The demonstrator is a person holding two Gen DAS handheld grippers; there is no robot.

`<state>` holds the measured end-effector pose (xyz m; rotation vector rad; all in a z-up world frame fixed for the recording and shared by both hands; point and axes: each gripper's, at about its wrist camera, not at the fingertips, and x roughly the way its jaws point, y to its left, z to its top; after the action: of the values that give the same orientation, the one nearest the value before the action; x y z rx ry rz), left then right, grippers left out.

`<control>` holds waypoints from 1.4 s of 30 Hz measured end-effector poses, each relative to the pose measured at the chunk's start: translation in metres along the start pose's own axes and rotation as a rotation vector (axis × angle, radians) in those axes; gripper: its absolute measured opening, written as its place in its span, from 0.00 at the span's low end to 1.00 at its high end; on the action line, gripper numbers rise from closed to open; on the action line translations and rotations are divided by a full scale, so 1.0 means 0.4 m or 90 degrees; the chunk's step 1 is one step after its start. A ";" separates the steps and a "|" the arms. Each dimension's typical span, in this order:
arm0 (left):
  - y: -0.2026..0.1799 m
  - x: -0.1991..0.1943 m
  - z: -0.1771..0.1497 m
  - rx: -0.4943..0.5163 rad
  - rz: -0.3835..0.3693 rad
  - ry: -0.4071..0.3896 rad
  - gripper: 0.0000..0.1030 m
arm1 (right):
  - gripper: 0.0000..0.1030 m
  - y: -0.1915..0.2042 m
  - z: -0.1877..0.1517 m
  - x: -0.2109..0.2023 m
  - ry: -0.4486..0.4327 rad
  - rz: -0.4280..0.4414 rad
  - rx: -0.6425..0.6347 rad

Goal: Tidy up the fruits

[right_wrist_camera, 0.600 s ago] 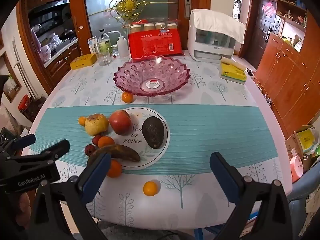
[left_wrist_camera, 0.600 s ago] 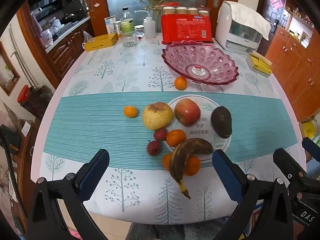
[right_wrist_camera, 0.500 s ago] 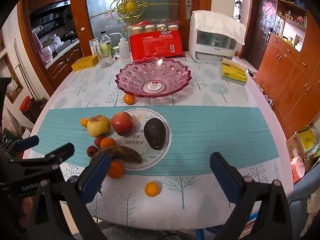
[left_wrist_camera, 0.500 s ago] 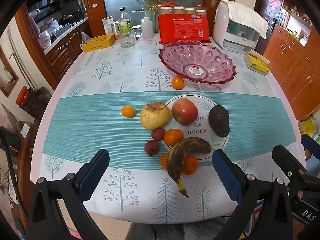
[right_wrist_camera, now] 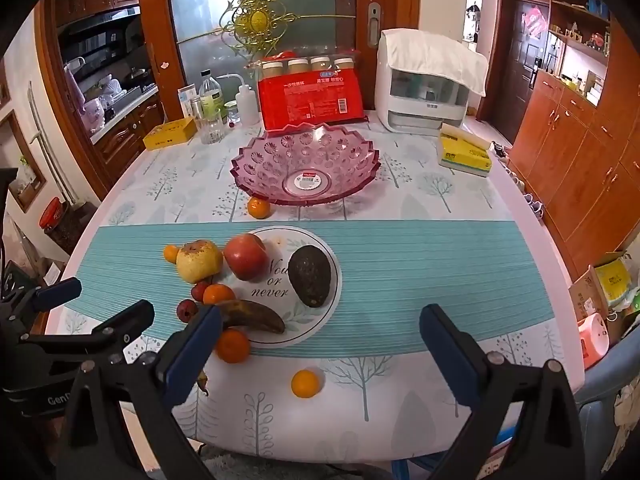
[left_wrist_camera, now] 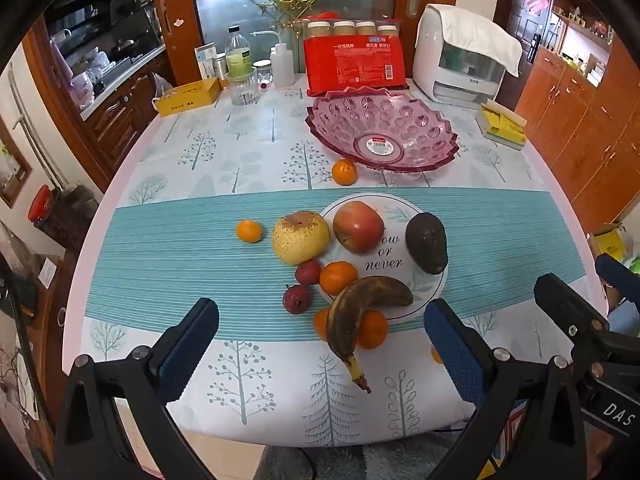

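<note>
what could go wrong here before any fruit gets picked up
The banana lies across two oranges, one of them at the plate's near rim; lifting it may set them rolling. The lone orange sits close to the table's near edge and could be knocked off. Both the left gripper and right gripper are open, holding nothing.

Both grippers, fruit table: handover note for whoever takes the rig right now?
Left gripper: open, empty, short of the fruit.
Right gripper: open, empty, above the near table edge.
Pink bowl: no fruit in it.
White plate holds the apple, avocado and browned banana.
The yellow pear, two red fruits and several mandarins lie on or around the plate.
Done: nothing moved yet.
Left: presumably every fruit goes to the bowl.
</note>
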<state>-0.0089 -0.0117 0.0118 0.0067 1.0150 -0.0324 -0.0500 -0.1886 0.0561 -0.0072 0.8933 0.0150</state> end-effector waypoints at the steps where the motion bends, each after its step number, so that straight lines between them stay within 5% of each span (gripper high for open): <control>1: -0.001 -0.002 0.001 0.001 0.001 -0.001 0.99 | 0.97 0.003 0.001 -0.001 -0.001 -0.001 -0.001; 42: -0.017 0.010 -0.003 -0.013 0.032 0.022 0.99 | 0.97 -0.010 0.002 0.034 0.028 0.016 -0.020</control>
<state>-0.0080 -0.0185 0.0080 0.0145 1.0496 0.0235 -0.0409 -0.1923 0.0458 -0.0255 0.9370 0.0516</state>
